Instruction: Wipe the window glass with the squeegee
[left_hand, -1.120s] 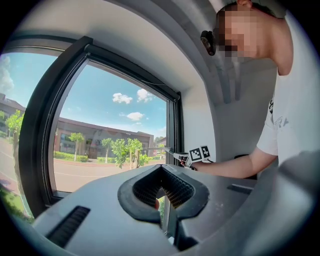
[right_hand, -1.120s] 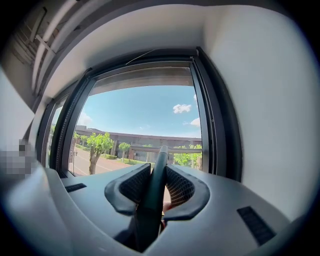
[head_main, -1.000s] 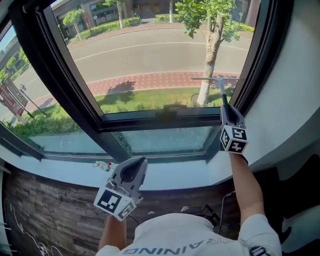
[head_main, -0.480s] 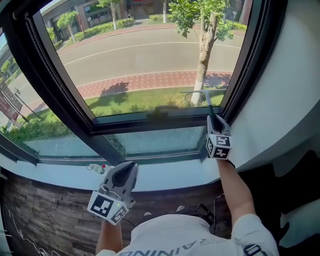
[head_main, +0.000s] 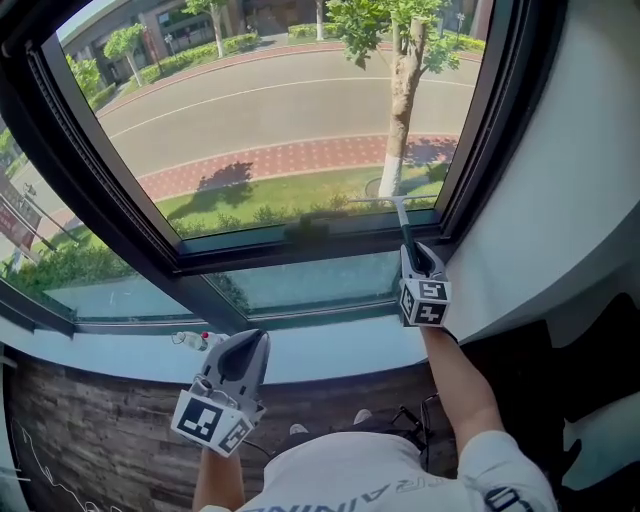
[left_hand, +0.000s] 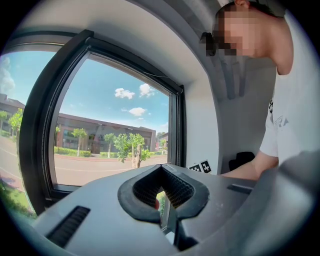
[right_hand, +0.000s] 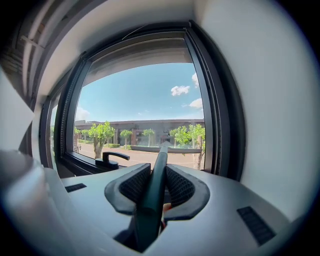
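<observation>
- Right gripper (head_main: 413, 255), right of centre in the head view: clenched on the squeegee (head_main: 398, 210). The right gripper view shows the dark green handle (right_hand: 154, 192) running up between the two ribbed black pads (right_hand: 181, 186), one pad on each side of it.
- Squeegee blade lies horizontal at the lower right corner of the window glass (head_main: 280, 110). It sits just above the bottom black frame (head_main: 300, 250) and near the right upright. Contact between blade and pane cannot be confirmed from these views.
- In the right gripper view the blade appears as a thin level bar (right_hand: 167, 148) across the lower part of the pane. A black window handle (right_hand: 113, 158) sits to its left on the frame.
- Left gripper (head_main: 249, 343), lower left of centre in the head view: closed and empty, held low in front of the white sill (head_main: 330, 352). In the left gripper view its pads meet at the far tips (left_hand: 161, 169) with nothing between them.
- A small white object with a red spot (head_main: 194, 340) lies on the sill just left of the left gripper. It is too small to identify.
- Outside, through the glass: a tree trunk (head_main: 398, 110), a grass strip, a brick path and a road.
- The person's white shirt (head_main: 370, 480) fills the bottom edge of the head view. A pale wall (head_main: 560, 200) takes up the right side.
</observation>
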